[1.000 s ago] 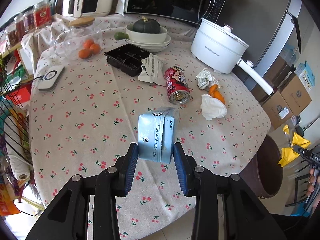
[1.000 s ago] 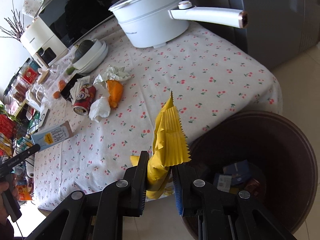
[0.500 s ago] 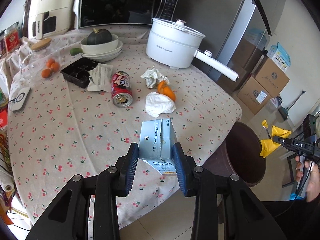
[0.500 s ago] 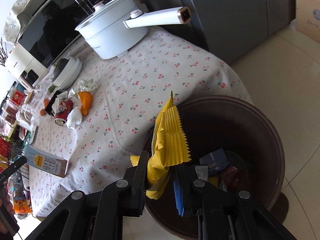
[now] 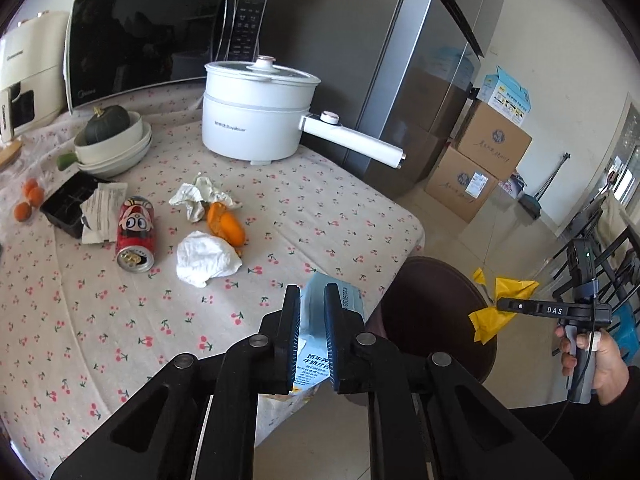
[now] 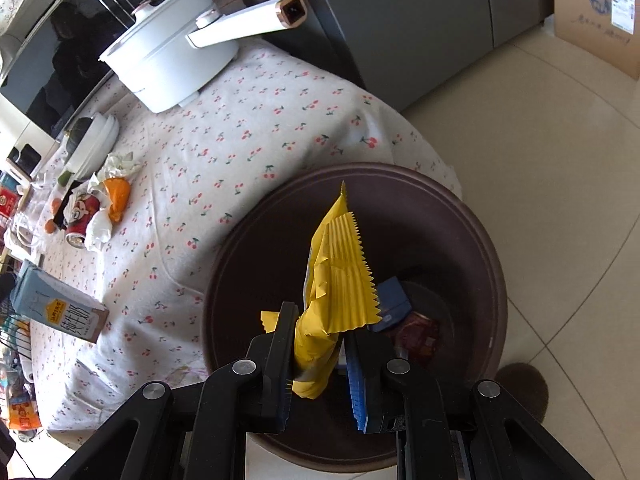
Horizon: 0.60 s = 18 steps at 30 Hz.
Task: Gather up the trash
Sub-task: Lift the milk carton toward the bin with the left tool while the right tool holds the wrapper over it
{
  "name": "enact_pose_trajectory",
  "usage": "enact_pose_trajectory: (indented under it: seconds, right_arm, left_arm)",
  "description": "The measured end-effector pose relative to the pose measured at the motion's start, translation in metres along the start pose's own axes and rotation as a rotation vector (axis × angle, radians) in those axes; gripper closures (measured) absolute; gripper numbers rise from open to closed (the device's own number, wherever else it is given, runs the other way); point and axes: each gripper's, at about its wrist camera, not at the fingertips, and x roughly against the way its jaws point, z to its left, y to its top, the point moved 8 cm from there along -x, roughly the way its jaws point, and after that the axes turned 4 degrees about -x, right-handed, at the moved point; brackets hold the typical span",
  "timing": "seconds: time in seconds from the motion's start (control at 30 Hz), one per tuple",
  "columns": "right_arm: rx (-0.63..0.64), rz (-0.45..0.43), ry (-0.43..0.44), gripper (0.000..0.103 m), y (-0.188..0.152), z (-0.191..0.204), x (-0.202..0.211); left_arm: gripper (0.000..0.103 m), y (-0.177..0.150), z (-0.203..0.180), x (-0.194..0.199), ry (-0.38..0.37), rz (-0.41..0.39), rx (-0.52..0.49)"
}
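Observation:
My left gripper [image 5: 312,320] is shut on a light blue milk carton [image 5: 348,300] and holds it over the table's near right edge, close to the dark brown trash bin [image 5: 424,280]. The carton also shows in the right wrist view [image 6: 60,312]. My right gripper [image 6: 320,344] is over the bin [image 6: 472,240]; a crumpled yellow wrapper [image 6: 340,260] leans on its left finger, with a gap to the right finger. The wrapper shows in the left wrist view [image 5: 500,308] too. A red can [image 5: 135,232], white tissue [image 5: 206,258], orange peel [image 5: 228,226] and crumpled paper [image 5: 198,200] lie on the table.
A white electric pot [image 5: 256,120] with a long handle stands at the back. Stacked bowls with a squash [image 5: 112,140], a black tray [image 5: 70,206], a microwave [image 5: 156,36] and a fridge [image 5: 420,80] are behind. Cardboard boxes [image 5: 480,160] stand on the floor. The bin holds some trash [image 6: 412,328].
My left gripper has carried the carton right, toward the bin. My right gripper has moved over the bin and its jaws have widened around the yellow wrapper.

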Motion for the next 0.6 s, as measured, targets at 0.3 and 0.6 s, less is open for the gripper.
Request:
enact_pose_trajectory:
  seconds: [0.3,0.6]
  right_arm:
    - [-0.018,0.023,0.002,0.082,0.0,-0.001,-0.011]
    - [-0.011,0.034,0.003,0.082,-0.001,0.008,-0.018]
  left_arm:
    - [0.012,0.01,0.012,-0.037,0.088,-0.056,0.041]
    - [0.023,-0.008,-0.01,-0.091,0.344,0.063,-0.252]
